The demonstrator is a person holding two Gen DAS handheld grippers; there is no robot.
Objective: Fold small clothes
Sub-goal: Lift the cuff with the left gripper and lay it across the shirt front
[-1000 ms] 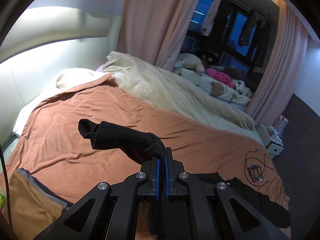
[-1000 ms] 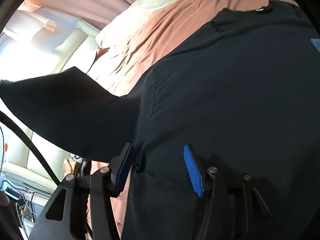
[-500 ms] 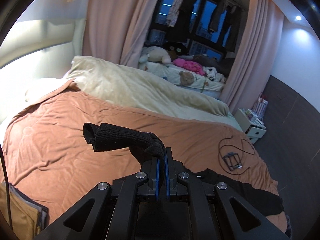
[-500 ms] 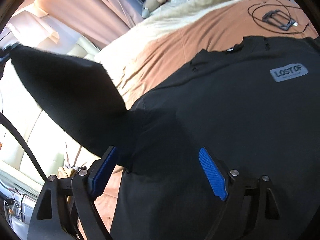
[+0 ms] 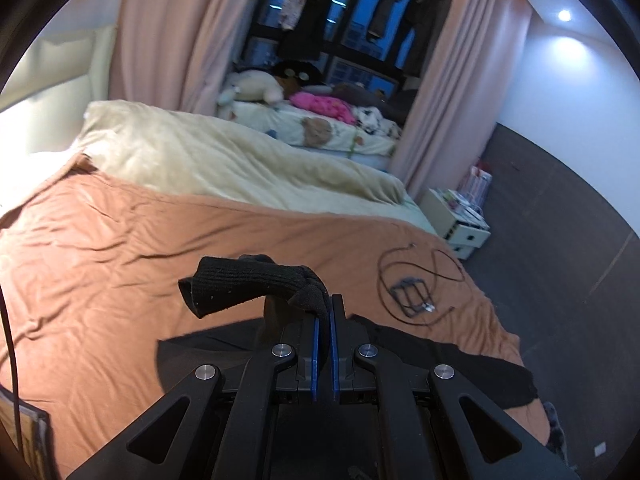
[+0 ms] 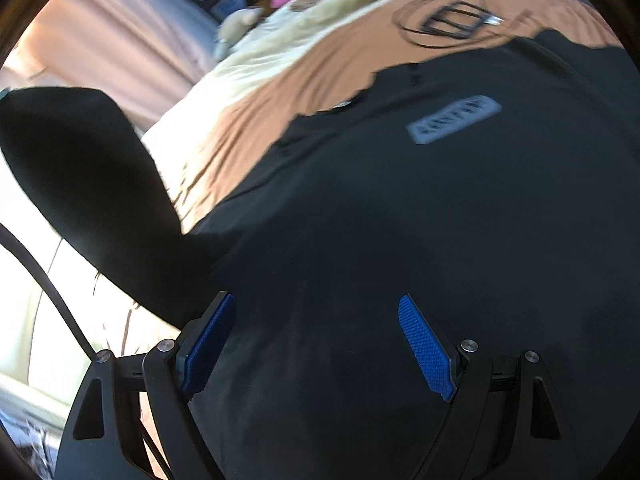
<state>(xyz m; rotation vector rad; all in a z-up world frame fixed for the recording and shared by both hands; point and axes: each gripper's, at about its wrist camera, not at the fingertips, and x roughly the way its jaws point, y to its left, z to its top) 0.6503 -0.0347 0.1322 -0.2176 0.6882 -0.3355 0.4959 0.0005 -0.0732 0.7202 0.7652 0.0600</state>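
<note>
- Left gripper (image 5: 323, 322) clamps the black shirt's ribbed cuff (image 5: 256, 284), lifted clear of the orange bedcover (image 5: 100, 264).
- Right gripper (image 6: 316, 344) — jaws just opened wide, gripping nothing — hangs over the black shirt (image 6: 400, 240), which spreads ahead.
- Beyond it: a coiled cable (image 6: 448, 24).

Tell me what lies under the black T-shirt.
The black T-shirt is spread on the orange bedspread, which shows past its collar and side. Whatever lies beneath its middle is covered.

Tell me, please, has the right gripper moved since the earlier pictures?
Yes. The right gripper has travelled along the black shirt toward its collar: the grey chest label and the coiled cable, first unseen, now show. Its jaws have just been opening, nothing pinched.
</note>
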